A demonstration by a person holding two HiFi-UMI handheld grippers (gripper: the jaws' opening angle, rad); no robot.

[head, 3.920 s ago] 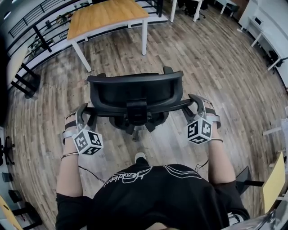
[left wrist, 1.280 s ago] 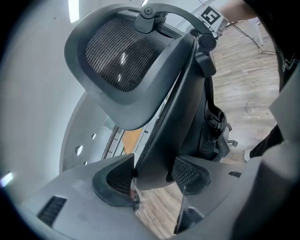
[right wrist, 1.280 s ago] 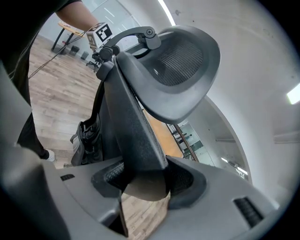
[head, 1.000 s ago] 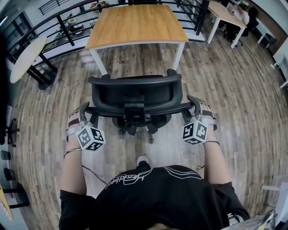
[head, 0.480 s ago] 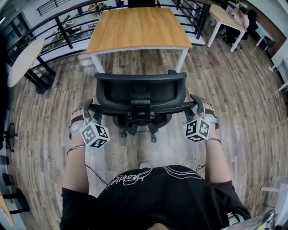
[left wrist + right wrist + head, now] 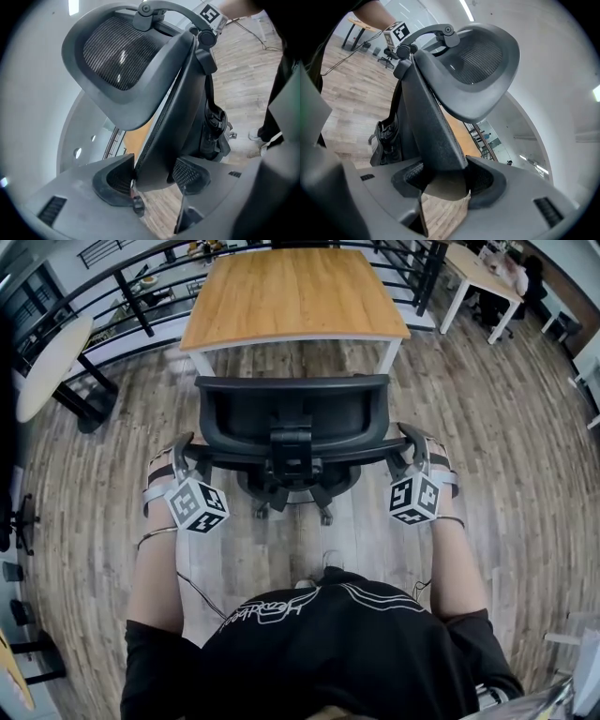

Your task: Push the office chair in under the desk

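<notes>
Facing you across the wood floor, the bench stands square ahead, and its white legs leave an open bay for the office chair. The chair stands just before the bench's near edge. Its own back hides how far the seat has gone under, so I judge the push only partly done. The backrest faces you, offering a broad, stiff surface to shove. Your left gripper is clamped on the backrest's left rim and your right gripper on its right rim, jaws wide around the thick edge. Gripping both sides level probably lets you steer the casters straight between the legs.
</notes>
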